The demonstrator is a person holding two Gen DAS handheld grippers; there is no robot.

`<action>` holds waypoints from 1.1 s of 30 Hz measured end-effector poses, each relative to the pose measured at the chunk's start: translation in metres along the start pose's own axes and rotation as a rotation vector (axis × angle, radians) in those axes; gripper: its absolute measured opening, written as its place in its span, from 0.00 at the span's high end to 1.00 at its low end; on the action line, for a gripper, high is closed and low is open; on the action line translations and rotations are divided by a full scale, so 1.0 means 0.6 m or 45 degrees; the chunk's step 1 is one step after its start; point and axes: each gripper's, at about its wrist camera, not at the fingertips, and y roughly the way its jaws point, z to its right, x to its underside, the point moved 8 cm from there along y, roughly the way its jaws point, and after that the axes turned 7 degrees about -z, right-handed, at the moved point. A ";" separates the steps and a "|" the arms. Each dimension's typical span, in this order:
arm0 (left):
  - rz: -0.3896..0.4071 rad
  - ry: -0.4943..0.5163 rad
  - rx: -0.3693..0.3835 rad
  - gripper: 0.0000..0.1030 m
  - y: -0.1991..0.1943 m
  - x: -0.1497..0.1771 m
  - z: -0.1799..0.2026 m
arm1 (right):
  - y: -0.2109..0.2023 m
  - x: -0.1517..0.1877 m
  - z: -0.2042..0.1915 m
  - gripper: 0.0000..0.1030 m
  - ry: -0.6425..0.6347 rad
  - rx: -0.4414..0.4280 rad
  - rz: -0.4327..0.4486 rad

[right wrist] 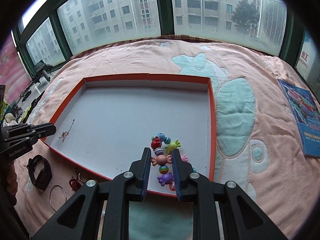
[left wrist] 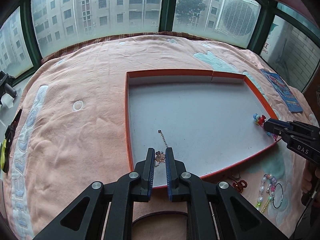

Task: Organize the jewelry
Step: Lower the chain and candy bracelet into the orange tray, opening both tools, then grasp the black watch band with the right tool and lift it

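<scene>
The left gripper (left wrist: 160, 157) is pinching a thin gold chain (left wrist: 162, 150) over the near left corner of the orange-rimmed tray (left wrist: 170, 72). The right gripper (right wrist: 161, 158) is clamping a bright candy-bead bracelet (right wrist: 164, 152) near the tray's right wall. A black watch (right wrist: 39, 172), a thin ring (right wrist: 58, 197) and a pearl strand (left wrist: 265, 188) are lying on the pink blanket (left wrist: 80, 76).

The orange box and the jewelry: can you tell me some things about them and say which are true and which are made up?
1. The left tool is shut on a thin chain. True.
2. The right tool grips a colourful bead bracelet. True.
3. The orange box is full of jewelry. False: only the two held pieces are over its white floor.
4. The black watch lies inside the box. False: it lies outside, on the pink blanket.
5. A thin ring bangle lies outside the box. True.
</scene>
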 end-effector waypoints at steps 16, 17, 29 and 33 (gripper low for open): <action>0.046 0.081 -0.047 0.44 -0.069 0.028 0.024 | -0.038 -0.001 0.000 0.50 0.011 -0.008 0.044; 0.044 0.073 -0.044 0.44 -0.076 0.035 0.023 | -0.043 -0.001 -0.002 0.50 0.007 -0.009 0.051; 0.003 0.037 -0.017 0.44 -0.130 0.161 0.016 | -0.081 0.037 -0.038 0.43 -0.030 -0.144 0.039; 0.022 -0.049 -0.018 0.44 -0.148 0.186 -0.013 | -0.081 0.055 -0.086 0.38 -0.147 -0.215 0.007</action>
